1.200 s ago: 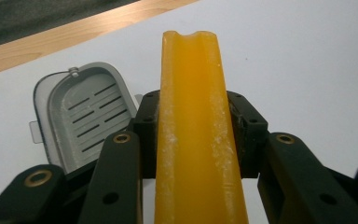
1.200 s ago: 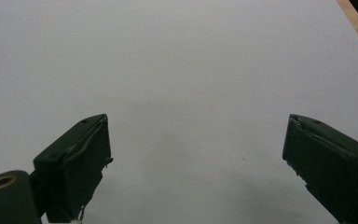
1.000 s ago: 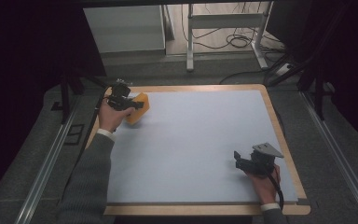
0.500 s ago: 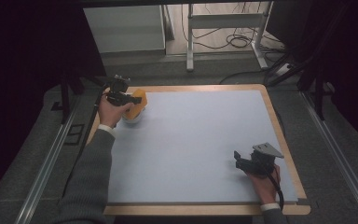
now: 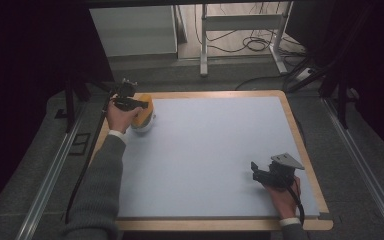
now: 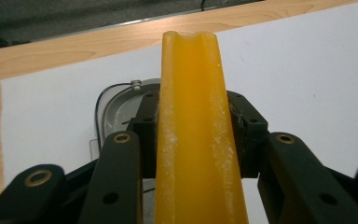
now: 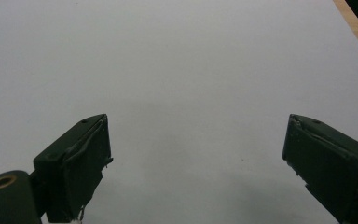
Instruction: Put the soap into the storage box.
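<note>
**Grip made on the orange piece; carry and set-down not yet done**

Far left corner of the table (image 5: 300, 130): your left gripper (image 5: 130, 103) has its jaws closed on a flat orange piece (image 5: 144, 111). In the left gripper view the orange piece (image 6: 196, 135) stands edge-on between the two black pads (image 6: 147, 135), pinched from both sides, with a notch at its far end. It looks like a lid or a paddle of soft plastic; you cannot tell which from these pictures.

Just under it, on the pale mat (image 5: 210, 160), sits a round whitish container (image 5: 141, 125). In the left gripper view its clear rim (image 6: 103, 109) and a small screw or pin show behind the jaws. Whether the orange piece touches the container or is already lifted off it cannot be told: the hand and the gripper cover the join.

Middle of the mat: bare.

Near right corner: your right gripper (image 5: 266, 172) rests low over the mat, well apart from the orange piece. Its own view shows the right gripper (image 7: 196, 163) with jaws spread wide and nothing between them.

Judgement on progress:
- Done: the grasp on the orange piece looks firm and centred.
- Left: take the piece clear of the container and set it down, or bring the right gripper across to steady the container.
- Early stage, as far as the pictures go.
</note>
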Motion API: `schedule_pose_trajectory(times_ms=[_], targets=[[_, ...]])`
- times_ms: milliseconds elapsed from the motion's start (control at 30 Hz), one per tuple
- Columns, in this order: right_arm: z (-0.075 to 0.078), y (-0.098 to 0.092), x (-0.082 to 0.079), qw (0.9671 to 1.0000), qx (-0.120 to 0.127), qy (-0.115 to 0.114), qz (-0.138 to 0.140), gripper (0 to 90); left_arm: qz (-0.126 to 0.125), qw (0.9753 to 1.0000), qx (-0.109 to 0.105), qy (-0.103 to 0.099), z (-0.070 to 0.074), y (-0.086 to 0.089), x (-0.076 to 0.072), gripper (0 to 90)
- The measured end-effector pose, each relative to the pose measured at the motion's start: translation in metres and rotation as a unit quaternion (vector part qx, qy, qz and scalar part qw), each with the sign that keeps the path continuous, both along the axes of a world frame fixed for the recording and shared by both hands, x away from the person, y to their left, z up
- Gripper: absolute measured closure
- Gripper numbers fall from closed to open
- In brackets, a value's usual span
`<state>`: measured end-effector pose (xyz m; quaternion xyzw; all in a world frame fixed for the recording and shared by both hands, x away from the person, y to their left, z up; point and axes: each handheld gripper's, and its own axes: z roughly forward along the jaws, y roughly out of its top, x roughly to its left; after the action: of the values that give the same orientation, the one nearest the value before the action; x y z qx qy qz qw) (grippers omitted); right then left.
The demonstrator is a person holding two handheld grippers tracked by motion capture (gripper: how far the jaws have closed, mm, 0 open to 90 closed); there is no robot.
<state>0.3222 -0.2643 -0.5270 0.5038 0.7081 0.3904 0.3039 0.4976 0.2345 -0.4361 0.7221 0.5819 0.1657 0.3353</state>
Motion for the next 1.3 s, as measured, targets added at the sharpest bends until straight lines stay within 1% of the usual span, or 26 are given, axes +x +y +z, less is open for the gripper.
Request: schedule_pose_trajectory(times_ms=[100,133,167,233,267,300,333,500,533,600,667,700,733,767,800,833,867,900,933,967,1067,1133,1167,1233,1267,1300], targets=[[0.000,0.000,0.000,1.0000,-0.002,-0.001,0.000,7.9,0.005,1.0000,-0.004,0.001,-0.003,0.001,0.003,61.4],[0.000,0.000,0.000,1.0000,-0.002,-0.001,0.000,7.9,0.009,1.0000,-0.003,0.000,-0.006,0.002,0.006,61.4],[0.000,0.000,0.000,1.0000,-0.003,-0.001,0.000,7.9,0.017,0.9998,-0.003,-0.010,-0.007,0.002,0.006,61.4],[0.000,0.000,0.000,1.0000,-0.004,-0.001,0.000,7.9,0.019,0.9998,-0.001,-0.010,-0.007,0.002,0.007,61.4],[0.000,0.001,0.000,1.0000,-0.004,0.000,0.000,7.9,0.023,0.9996,-0.013,-0.008,-0.010,0.005,0.009,61.4],[0.000,0.001,0.000,1.0000,-0.004,0.000,0.000,7.9,0.023,0.9996,-0.013,-0.008,-0.010,0.005,0.009,61.4],[0.000,0.001,0.000,1.0000,-0.005,0.001,-0.002,7.9,0.027,0.9995,-0.018,-0.005,-0.013,0.006,0.011,61.4],[0.000,0.001,0.000,1.0000,-0.005,0.001,-0.002,7.9,0.037,0.9992,-0.016,-0.003,-0.020,0.009,0.013,61.3],[0.000,0.001,0.001,1.0000,-0.005,0.000,-0.002,7.9,0.039,0.9991,-0.015,0.001,-0.024,0.010,0.014,61.3],[0.000,0.001,0.000,1.0000,-0.005,0.001,-0.002,7.9,0.040,0.9991,-0.015,0.003,-0.026,0.010,0.014,61.3],[0.000,0.001,0.000,1.0000,-0.005,0.001,-0.002,7.9,0.044,0.9988,-0.020,0.001,-0.030,0.010,0.014,61.3],[0.000,0.001,0.000,1.0000,-0.005,0.001,-0.003,7.9,0.044,0.9986,-0.029,0.001,-0.032,0.011,0.015,61.2],[0.000,0.001,0.000,1.0000,-0.005,0.000,-0.002,7.9,0.043,0.9986,-0.029,-0.003,-0.032,0.009,0.014,60.9],[0.000,0.001,0.000,1.0000,-0.005,0.000,-0.003,7.9,0.043,0.9986,-0.029,-0.003,-0.032,0.009,0.014,59.6],[0.000,0.001,0.000,1.0000,-0.005,0.000,-0.003,7.9,0.040,0.9988,-0.024,-0.013,-0.029,0.008,0.013,56.5],[0.000,0.001,0.000,1.0000,-0.005,0.000,-0.003,7.9,0.040,0.9988,-0.024,-0.013,-0.029,0.008,0.013,53.3],[0.000,0.001,0.000,1.0000,-0.005,0.001,-0.002,7.9,0.030,0.9995,-0.002,-0.011,-0.026,0.007,0.013,49.4],[0.000,0.001,0.000,1.0000,-0.005,0.001,-0.002,7.9,0.030,0.9995,-0.002,-0.011,-0.026,0.007,0.013,45.4],[0.000,0.001,0.000,1.0000,-0.005,0.000,-0.002,7.9,0.023,0.9997,0.005,-0.011,-0.023,0.008,0.012,42.8],[0.000,0.001,0.000,1.0000,-0.005,0.000,-0.002,7.9,0.023,0.9997,0.005,-0.011,-0.023,0.008,0.012,40.1],[0.000,0.001,0.000,1.0000,-0.004,0.000,-0.002,7.9,0.020,0.9996,0.015,-0.011,-0.018,0.012,0.008,33.2],[0.000,0.001,0.000,1.0000,-0.005,0.000,-0.002,7.9,0.025,0.9995,0.018,-0.008,-0.016,0.012,0.006,27.7],[0.000,0.001,0.000,1.0000,-0.005,0.000,-0.001,7.9,0.028,0.9994,0.015,-0.010,-0.015,0.011,0.005,25.8],[0.000,0.001,0.000,1.0000,-0.005,0.000,-0.002,7.9,0.026,0.9995,0.014,-0.012,-0.013,0.011,0.004,24.5],[0.000,0.001,0.000,1.0000,-0.005,0.001,-0.002,7.9,0.023,0.9995,0.007,-0.019,-0.010,0.010,0.002,23.8],[0.000,0.001,0.000,1.0000,-0.005,0.000,-0.002,7.9,0.022,0.9995,0.005,-0.019,-0.009,0.010,0.001,23.0]])
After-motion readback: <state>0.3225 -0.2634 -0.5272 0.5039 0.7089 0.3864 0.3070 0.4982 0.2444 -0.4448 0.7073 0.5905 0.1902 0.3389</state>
